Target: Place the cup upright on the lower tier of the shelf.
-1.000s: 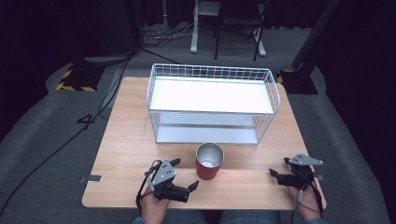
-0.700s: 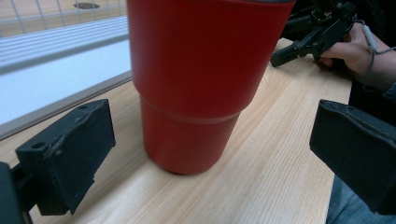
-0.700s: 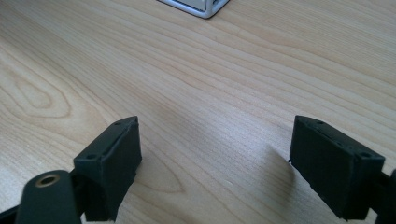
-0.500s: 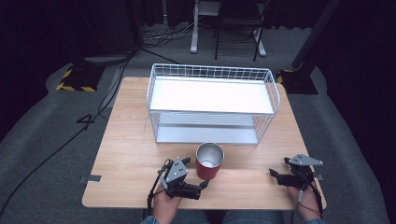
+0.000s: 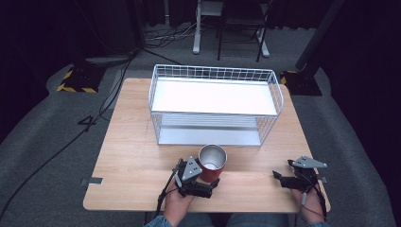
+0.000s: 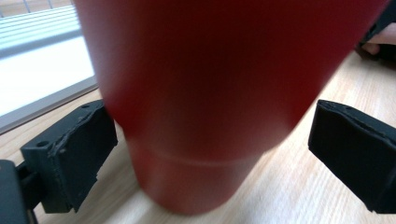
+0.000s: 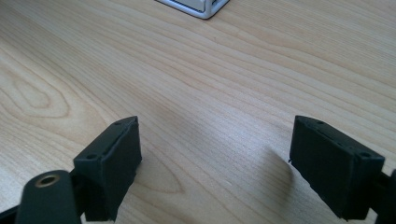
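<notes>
Standing upright near the front edge of the wooden table (image 5: 132, 142), just in front of the white wire basket (image 5: 215, 97), the red cup (image 5: 211, 163) has its long axis vertical and already sits between the jaws of the left gripper (image 5: 208, 182). These jaws have just been closing a little, but in the left gripper view a gap shows at the right pad, so the cup (image 6: 205, 102) is not gripped. The right gripper (image 5: 279, 178) rests well apart, wide open and empty, so the left hand is clearly nearer.
</notes>
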